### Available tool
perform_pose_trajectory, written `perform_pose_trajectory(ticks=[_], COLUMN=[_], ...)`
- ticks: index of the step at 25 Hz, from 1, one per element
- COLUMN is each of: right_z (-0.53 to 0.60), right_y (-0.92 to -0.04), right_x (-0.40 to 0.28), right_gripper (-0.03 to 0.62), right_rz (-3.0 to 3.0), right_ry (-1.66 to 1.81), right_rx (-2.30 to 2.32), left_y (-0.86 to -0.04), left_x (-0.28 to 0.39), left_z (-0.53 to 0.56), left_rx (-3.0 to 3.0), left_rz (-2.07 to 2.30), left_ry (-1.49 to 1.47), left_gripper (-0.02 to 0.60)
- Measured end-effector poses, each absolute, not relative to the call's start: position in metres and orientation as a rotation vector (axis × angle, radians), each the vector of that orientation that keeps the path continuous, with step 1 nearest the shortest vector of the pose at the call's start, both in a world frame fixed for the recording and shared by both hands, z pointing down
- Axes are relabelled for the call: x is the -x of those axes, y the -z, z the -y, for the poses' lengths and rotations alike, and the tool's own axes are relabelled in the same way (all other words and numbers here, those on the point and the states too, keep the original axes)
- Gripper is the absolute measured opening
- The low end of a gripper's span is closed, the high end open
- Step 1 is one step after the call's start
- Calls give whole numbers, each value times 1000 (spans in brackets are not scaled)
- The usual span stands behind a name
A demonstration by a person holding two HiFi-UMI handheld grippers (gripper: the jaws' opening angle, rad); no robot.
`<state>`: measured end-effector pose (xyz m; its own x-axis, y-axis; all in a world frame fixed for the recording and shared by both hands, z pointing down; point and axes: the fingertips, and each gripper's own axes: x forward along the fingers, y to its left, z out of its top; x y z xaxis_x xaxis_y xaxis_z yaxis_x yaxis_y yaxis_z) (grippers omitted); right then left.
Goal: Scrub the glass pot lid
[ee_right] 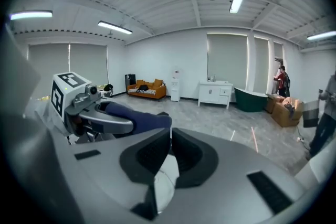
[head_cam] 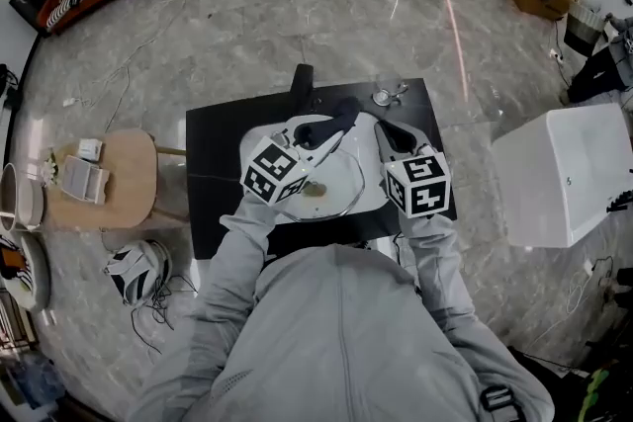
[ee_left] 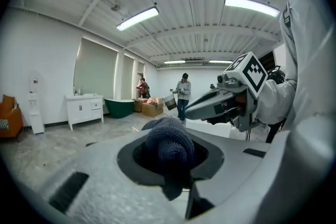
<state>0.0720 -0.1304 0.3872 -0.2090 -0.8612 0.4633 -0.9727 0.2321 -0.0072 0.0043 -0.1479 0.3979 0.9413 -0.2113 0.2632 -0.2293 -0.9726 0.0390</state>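
The glass pot lid [head_cam: 331, 183] is held over a white mat on the black table [head_cam: 213, 143], between both grippers. My left gripper [head_cam: 341, 114] is shut on a dark blue knitted cloth [ee_left: 168, 147], which bulges out of its jaws and sits at the lid's far side. My right gripper [head_cam: 383, 129] is shut on the lid's rim; the thin glass edge [ee_right: 169, 157] runs between its jaws. In the right gripper view the left gripper [ee_right: 89, 107] and its cloth [ee_right: 144, 120] are close on the left. The right gripper [ee_left: 231, 99] also shows in the left gripper view.
A small metal piece [head_cam: 386, 96] and a black object [head_cam: 302, 84] lie at the table's far edge. A round wooden side table [head_cam: 119, 178] stands to the left, a white box [head_cam: 564, 173] to the right, and shoes [head_cam: 138, 272] on the floor. People stand far off.
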Motion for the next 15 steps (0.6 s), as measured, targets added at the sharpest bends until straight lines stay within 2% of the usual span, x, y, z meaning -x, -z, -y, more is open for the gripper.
perform_pose_trajectory(ticks=[15], right_z=[180], right_y=[-301], right_x=[-25], right_gripper=[32], right_rz=[2327], right_ry=[-121], right_rx=[-1608], left_y=[-290], left_x=[105], left_z=[203], left_rx=[-3072], left_rz=[878], left_ry=[-220], left_gripper=[84])
